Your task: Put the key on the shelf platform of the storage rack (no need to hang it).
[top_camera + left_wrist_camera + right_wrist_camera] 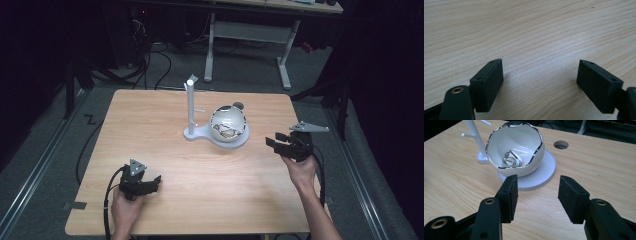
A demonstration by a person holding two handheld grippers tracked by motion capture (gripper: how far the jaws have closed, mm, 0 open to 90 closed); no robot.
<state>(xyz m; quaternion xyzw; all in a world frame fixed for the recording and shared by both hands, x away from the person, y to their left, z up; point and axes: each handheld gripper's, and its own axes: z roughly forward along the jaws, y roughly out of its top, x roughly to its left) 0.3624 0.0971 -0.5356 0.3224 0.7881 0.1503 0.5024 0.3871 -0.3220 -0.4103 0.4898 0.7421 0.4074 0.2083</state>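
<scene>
1. Straight ahead of the right gripper (537,195), just past its open jaws, sits the white bowl (515,150) with the silver wavy rim, and that is where the action points. Nothing is between the jaws yet.

2. Inside the bowl lies a small silver ring-like piece (511,161), low on the near wall. I cannot tell its exact shape.

3. The bowl rests on the round white base (541,173) of a stand, whose thin post (190,107) rises on the far left side of the bowl from these jaws.

4. Right gripper is clearly the nearer one; in the high view it (275,142) hovers just to the side of the bowl (228,124), jaws aimed at it.

5. Left gripper (154,184) sits well apart, low near the person's edge of the table (150,120). Its jaws are spread wide over bare wood.

6. My read: the reach goes forward and over the rim, then down. The tall rim crowds the entry.

7. Open wood lies on the near side and right; a round hole (561,144) in the table sits beyond the base.
</scene>
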